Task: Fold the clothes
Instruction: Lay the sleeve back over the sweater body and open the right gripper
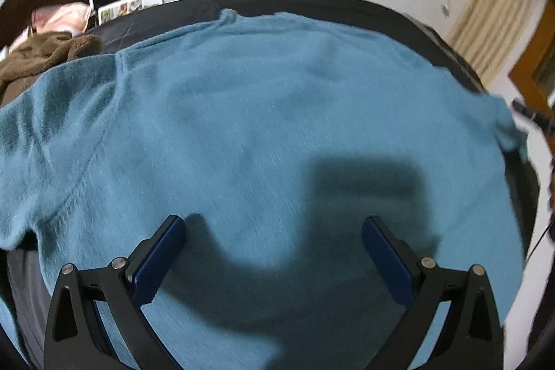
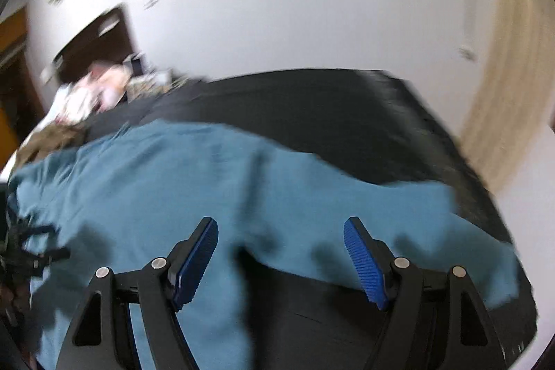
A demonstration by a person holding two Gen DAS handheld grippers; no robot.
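On the dark bed cover [image 1: 347,6] the teal sweater [image 1: 260,113] lies spread flat, body wide and a sleeve running off to one side. My left gripper [image 1: 274,227] hovers above its lower middle with the 2 fingers spread wide and nothing between them; my right gripper [image 2: 281,231] hangs over the sweater's near edge, also spread and holding nothing.

I judge the main risk to be a poor pinch: the knit is thick and fuzzy, so the ribbed blue pads [image 2: 364,262] could catch only the top layer, and the fold would drag crooked or bunch. The right view is smeared with motion, so a fast approach could miss the hem or push a ridge into the cloth. The cover beneath looks smooth and dark, and it might get nipped along with the sweater. A brown fleece heap [image 1: 45,54] sits just beside the far sleeve and could tangle with it.

The sweater looks soft, matte and limp, with a faint seam curving at the shoulder.
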